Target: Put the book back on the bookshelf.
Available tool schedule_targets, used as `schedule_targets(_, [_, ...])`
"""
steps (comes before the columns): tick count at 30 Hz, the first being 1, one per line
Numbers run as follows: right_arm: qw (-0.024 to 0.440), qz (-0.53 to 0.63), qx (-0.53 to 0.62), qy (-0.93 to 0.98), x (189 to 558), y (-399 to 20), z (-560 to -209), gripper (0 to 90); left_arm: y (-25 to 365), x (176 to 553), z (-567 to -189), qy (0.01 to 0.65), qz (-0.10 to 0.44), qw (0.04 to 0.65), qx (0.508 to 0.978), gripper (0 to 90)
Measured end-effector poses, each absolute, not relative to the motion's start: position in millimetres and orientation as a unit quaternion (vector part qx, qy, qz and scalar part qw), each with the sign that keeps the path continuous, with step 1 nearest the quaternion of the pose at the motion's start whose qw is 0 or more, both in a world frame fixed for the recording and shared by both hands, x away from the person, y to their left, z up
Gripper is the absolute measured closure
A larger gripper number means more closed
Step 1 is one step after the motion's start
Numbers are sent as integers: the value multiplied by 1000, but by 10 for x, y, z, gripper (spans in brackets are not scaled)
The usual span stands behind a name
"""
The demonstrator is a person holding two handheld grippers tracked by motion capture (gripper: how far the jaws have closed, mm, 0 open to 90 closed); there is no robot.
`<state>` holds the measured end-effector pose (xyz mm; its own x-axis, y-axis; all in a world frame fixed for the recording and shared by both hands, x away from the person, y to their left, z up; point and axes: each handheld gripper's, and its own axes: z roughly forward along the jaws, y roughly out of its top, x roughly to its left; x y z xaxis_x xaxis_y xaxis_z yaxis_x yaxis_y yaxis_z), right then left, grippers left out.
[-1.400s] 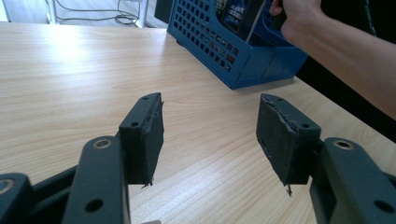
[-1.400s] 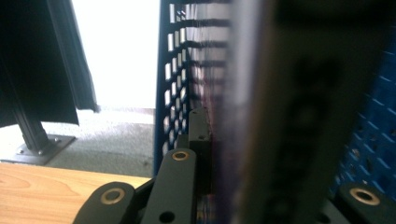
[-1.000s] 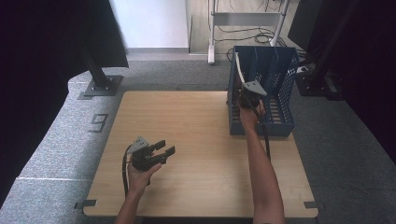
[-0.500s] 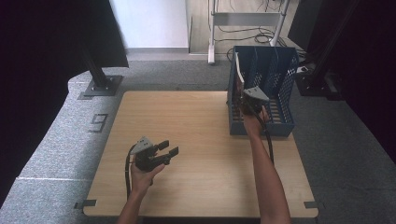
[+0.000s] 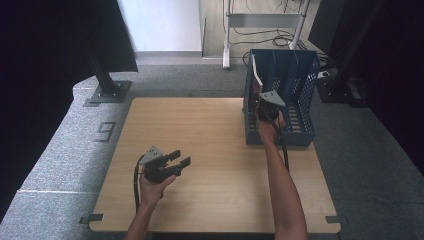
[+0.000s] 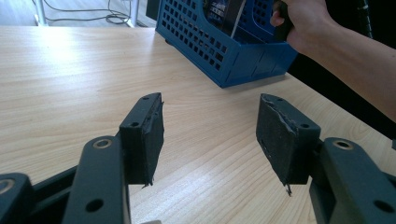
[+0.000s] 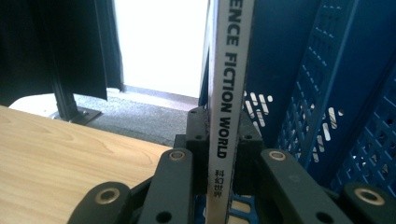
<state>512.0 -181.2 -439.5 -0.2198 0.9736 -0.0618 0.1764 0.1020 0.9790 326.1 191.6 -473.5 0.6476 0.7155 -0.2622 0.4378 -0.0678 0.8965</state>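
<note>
While the left gripper (image 5: 181,159) hovers over the wooden table (image 5: 215,150), well to the left of the blue rack (image 5: 302,135) and nearer the person's edge, its jaws stand apart with bare wood between the pads and nothing gripped. Moving right, the right gripper (image 5: 259,100) is up at the rack's left wall, hand just behind it. Its jaws have just been closing, and now they're clamped on the spine of a thin magazine (image 7: 229,93) reading "Science Fiction World". That magazine stands upright inside the rack, hard against its left side, pale spine facing the gripper. Blue perforated dividers (image 7: 322,93) rise just to the right of it.
</note>
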Motion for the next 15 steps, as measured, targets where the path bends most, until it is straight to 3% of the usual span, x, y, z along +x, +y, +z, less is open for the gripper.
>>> schedule_targets(15, [417, 480, 472, 611, 5257, -1767, -4390, 785, 1938, 3284, -4757, 405, 123, 551, 719, 415])
